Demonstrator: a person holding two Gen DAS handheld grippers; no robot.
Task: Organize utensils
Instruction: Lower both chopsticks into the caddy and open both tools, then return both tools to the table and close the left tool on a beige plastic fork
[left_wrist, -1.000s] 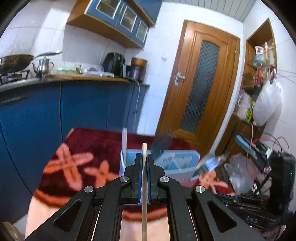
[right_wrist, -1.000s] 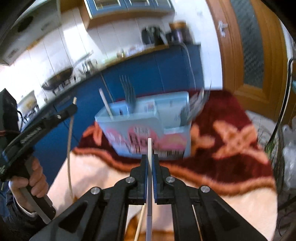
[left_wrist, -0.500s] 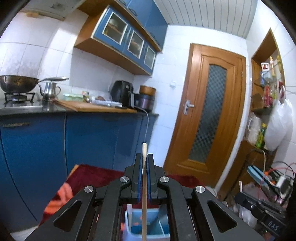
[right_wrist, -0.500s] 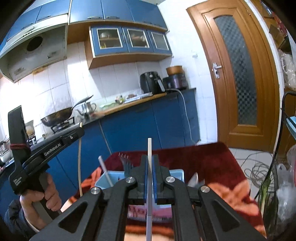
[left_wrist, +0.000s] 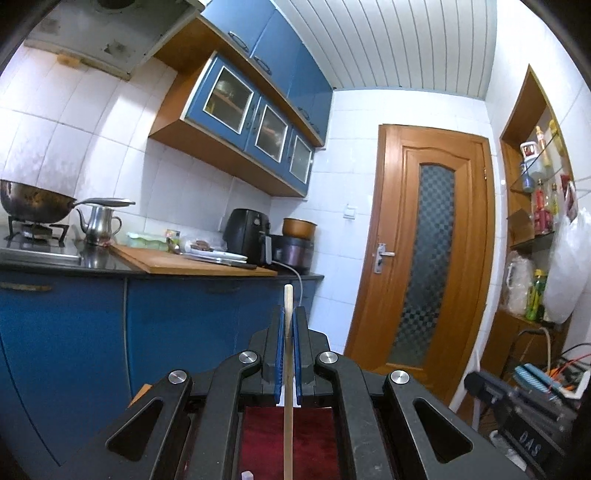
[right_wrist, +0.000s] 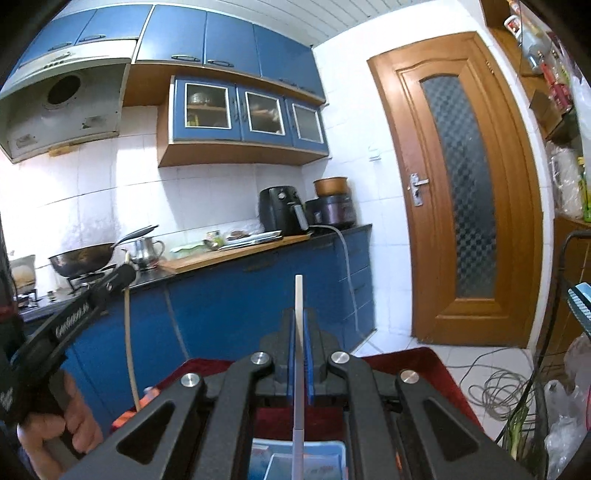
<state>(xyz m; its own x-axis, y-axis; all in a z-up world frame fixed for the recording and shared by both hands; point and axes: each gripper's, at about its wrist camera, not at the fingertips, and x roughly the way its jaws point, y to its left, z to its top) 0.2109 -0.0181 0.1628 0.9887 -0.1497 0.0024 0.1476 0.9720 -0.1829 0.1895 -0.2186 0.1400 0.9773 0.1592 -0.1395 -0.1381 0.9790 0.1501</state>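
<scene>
At the far left of the right wrist view, a person's hand (right_wrist: 64, 424) grips the handle of the black left gripper (right_wrist: 125, 275), whose side carries white lettering too smeared to read with certainty. Its jaws are clamped on a thin pale wooden chopstick (right_wrist: 129, 343) that hangs down from them in front of the blue lower cabinet doors (right_wrist: 229, 306).

Behind it, on the dark kitchen tabletop (right_wrist: 155, 278), stand a dark metal wok (right_wrist: 83, 260), a steel kettle (right_wrist: 147, 251), a long wooden cutting board (right_wrist: 236, 251), a black air fryer (right_wrist: 279, 210) and a dark rice cooker (right_wrist: 332, 210).

In the middle of this view the black right gripper (right_wrist: 300, 354), with blue pads, is closed on a slim white chopstick (right_wrist: 298, 369) standing upright, its tip well above the jaws. Below it lies the rim of a light blue plastic utensil box (right_wrist: 317, 448) on a dark red patterned cloth (right_wrist: 413, 365). To the right is an orange wooden door with a frosted glass panel (right_wrist: 461, 192).

In the left wrist view the wooden chopstick (left_wrist: 288, 369) stands upright between the left gripper's (left_wrist: 288, 354) shut blue pads, over the red cloth (left_wrist: 258, 443). At the lower right a black device (left_wrist: 532, 435) bears pale letters that look like "DAS".
</scene>
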